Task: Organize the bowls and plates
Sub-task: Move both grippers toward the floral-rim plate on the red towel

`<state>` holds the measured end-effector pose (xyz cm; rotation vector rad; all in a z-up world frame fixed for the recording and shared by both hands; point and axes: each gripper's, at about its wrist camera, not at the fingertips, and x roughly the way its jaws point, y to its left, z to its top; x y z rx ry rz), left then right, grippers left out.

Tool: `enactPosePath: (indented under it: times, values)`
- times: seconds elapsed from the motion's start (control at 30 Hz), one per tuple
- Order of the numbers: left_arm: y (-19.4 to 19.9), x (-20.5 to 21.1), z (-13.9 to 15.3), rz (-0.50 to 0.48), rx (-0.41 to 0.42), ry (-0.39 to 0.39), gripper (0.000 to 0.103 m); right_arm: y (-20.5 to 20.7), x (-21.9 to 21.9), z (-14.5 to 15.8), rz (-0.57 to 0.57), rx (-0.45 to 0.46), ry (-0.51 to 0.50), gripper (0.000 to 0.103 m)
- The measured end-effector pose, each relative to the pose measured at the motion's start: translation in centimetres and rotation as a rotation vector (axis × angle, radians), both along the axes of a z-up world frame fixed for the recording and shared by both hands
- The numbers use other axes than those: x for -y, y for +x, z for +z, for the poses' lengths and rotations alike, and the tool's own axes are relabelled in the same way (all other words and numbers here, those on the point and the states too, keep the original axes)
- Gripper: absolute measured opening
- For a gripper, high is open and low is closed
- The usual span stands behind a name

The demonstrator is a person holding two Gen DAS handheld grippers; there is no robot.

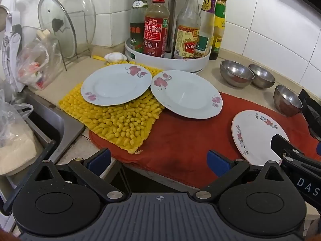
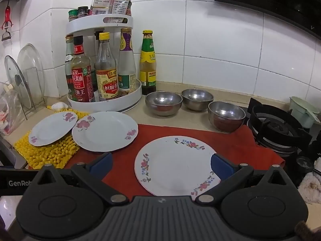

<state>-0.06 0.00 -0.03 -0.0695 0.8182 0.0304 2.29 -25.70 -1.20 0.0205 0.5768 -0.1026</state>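
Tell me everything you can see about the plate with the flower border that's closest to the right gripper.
The flower-border plate is round, white and glossy, probably ceramic, with sprays of small red, pink and blue flowers spaced round its rim and a plain centre. It is empty and lies flat, right side up, on the red cloth, apart from the other plates. The right gripper hovers open at its near edge, not gripping it.

In the left wrist view, the right gripper (image 1: 280,140) covers the near edge of the floral-rimmed plate (image 1: 258,134). The stove (image 1: 311,108) is cut off at the right edge. The small print on the bottle labels (image 2: 109,86) is unreadable.
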Motion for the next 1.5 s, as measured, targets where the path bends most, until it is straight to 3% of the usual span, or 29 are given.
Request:
enactPosePath:
  times: [0.9,1.23,1.5]
  values:
    - [0.5,-1.2,-0.3,0.010,-0.023,-0.027,0.098,0.5,-1.0,-0.3,0.000,-0.023,0.003,0.100]
    - [2.0,-1.2,-1.0,0.022,-0.031,-0.070,0.096,1.9,-1.3,-0.9,0.030,-0.042,-0.012,0.100]
    - [4.4,2.0,-1.5,-0.085,0.007,-0.043,0.096,4.1,0.7,-1.0,0.042,-0.029,-0.023,0.100]
